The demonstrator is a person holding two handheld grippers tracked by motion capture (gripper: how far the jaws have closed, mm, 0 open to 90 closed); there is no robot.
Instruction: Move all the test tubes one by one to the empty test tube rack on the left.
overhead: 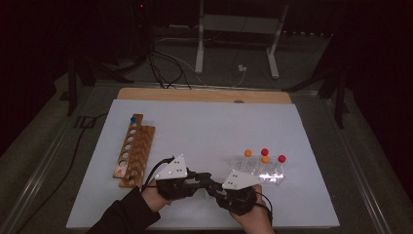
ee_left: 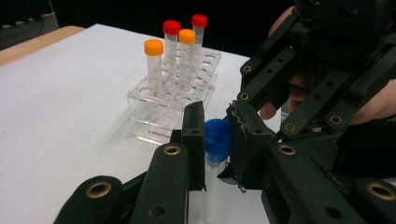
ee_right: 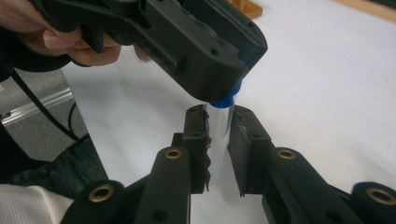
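- White table top (overhead: 204, 131) sat in a dark room, with a wooden rack (overhead: 133, 151) at left and a clear rack (overhead: 260, 168) at right.
- Right gripper (ee_right: 218, 135) pinched the clear tube (ee_right: 220, 140) by its body.
- Left gripper (ee_left: 218, 135) clamped its blue cap (ee_left: 217, 136), on the tube's long axis, between both hands.

This looks like a dim laboratory or test bench: a white work table (overhead: 204, 131) carries a clear plastic rack (overhead: 258, 170) of capped sample tubes (ee_left: 153, 65) and a wooden tube rack (overhead: 134, 151), while cables (overhead: 160, 68) and metal frame legs (overhead: 199, 44) crowd the dark floor behind
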